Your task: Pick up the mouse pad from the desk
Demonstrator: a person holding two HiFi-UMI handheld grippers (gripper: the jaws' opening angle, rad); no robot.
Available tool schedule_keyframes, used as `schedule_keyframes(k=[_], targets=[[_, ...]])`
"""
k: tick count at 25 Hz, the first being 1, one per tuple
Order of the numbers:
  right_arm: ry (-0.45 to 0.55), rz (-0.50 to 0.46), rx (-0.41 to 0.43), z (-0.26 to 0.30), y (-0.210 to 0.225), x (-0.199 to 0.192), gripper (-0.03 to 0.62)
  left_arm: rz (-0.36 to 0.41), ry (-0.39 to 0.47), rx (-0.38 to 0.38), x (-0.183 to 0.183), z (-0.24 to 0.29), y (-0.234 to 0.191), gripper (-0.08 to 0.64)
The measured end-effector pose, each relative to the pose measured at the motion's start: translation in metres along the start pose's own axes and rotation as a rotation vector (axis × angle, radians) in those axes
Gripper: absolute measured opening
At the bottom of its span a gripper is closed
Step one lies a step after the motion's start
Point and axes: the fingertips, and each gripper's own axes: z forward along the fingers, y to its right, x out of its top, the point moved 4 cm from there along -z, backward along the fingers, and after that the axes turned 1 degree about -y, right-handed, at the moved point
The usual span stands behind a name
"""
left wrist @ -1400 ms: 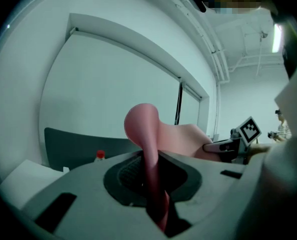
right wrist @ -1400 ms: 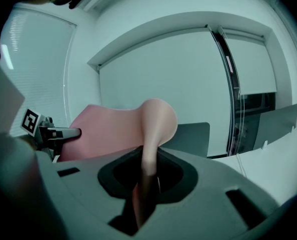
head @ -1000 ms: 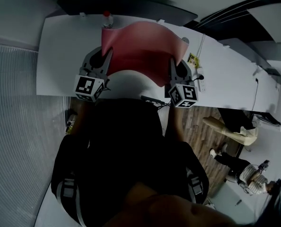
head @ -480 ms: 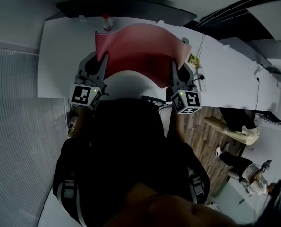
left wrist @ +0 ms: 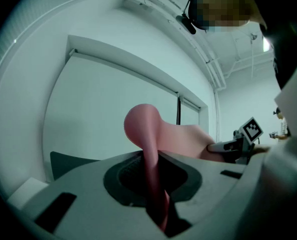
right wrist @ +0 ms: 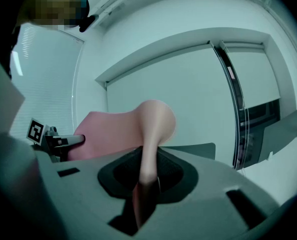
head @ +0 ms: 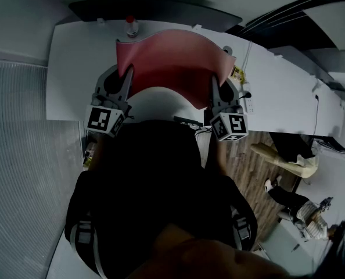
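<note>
Head view: pink mouse pad (head: 172,57) is held over the white desk (head: 74,68), stretched between the two grippers. The left gripper (head: 128,73) grips the pad's left edge and the right gripper (head: 214,83) grips its right edge. Both point away from the person, towards the far side of the desk. The near edge of the pad sags in an arc between the grippers, with bare desk showing below it. The far edge curls up at both corners. Cannot tell whether the far edge touches the desk. Left gripper view: jaws stand narrow, clamped on the thin pad edge, which runs up out of the pads and flares into a rounded curl. The other gripper shows at the right, on the far end of the sheet. Right gripper view: same picture mirrored, jaws narrow and pressed on the pad edge, which rises and curls above them. A small bottle (head: 131,24) with a red cap stands at the desk's far edge, just beyond the pad's left corner.
</note>
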Motion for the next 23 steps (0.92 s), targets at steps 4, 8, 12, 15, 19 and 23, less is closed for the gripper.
schedule_keyframes(k=[4,8,12,15,19,23], targets=[[0.003,0.003,0.0,0.0008,-0.0003,0.0,0.054,-0.012,0.016,-0.001,0.0021,0.0013,0.0001,0.044],[-0.003,0.011,0.0,0.0008,-0.0012,0.0002,0.052,-0.007,0.0,-0.001,-0.0006,0.0011,-0.0013,0.044],[0.0,0.01,-0.002,-0.0008,-0.0009,0.0012,0.051,-0.023,0.005,-0.006,0.0019,0.0006,0.0,0.044],[-0.001,0.006,0.002,-0.001,-0.0016,0.0016,0.051,-0.017,0.011,-0.014,0.0023,0.0009,0.0004,0.044],[0.004,0.006,0.001,-0.002,-0.0014,0.003,0.05,-0.018,0.01,-0.011,0.0045,0.001,0.0014,0.043],[0.003,0.003,0.0,-0.002,-0.0033,0.0007,0.049,-0.027,0.024,-0.019,0.0029,0.0,0.0006,0.044]])
